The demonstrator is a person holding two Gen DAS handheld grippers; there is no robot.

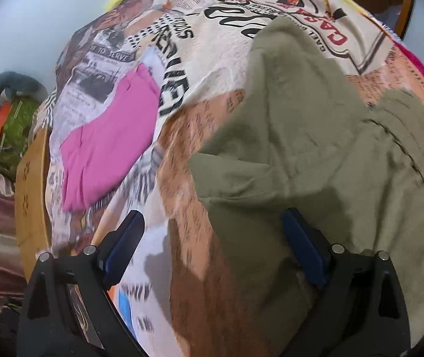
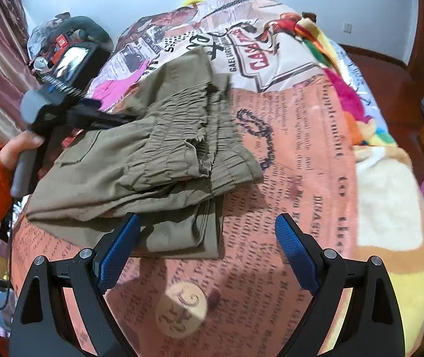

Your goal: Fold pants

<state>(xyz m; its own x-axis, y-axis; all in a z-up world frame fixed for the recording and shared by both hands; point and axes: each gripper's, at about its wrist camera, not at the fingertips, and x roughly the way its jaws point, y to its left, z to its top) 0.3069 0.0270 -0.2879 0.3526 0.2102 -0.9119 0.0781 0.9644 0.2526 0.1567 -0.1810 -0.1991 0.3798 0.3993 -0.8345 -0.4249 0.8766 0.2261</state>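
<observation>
Pants [image 2: 140, 160], olive green, folded into a thick stack on the newspaper-print bedspread [image 2: 301, 154]. Gathered elastic waistband on top of the stack, rumpled, facing the right side of the bed in the right wrist view; lower layers sticking out toward the near edge, just past the tip of that view's left finger.

Right gripper [image 2: 207, 229] wide open, blue pads [image 2: 116, 253] apart, nothing between them. Hovering over bare bedspread just beside the near corner of the pants, not touching the cloth (left pad overlapping the stack's edge in the picture only, contact impossible to judge).

Left gripper [image 1: 213, 223] also open, dark blue pads [image 1: 304, 247] spread wide. Right-hand pad over the olive fabric, left-hand pad over the printed bedspread, the pants' near edge running between them. Touching or just above: cannot tell from the blurred left wrist view. Same tool seen from the right wrist camera [image 2: 93, 119], held by a left hand [image 2: 18, 148] in an orange sleeve, its black fingers reaching onto the far left side of the stack.

Pink garment [image 1: 107, 136] lying flat on the bedspread to the left of the pants, well apart from them. Multicoloured fleece blanket [image 2: 346, 101] bunched along the right side of the bed. Cluttered pile with a grey plush shape [image 1: 12, 83] beyond the bed's left edge, against the pale wall. Wooden bed frame [image 1: 30, 196] visible under the spread at the left.
</observation>
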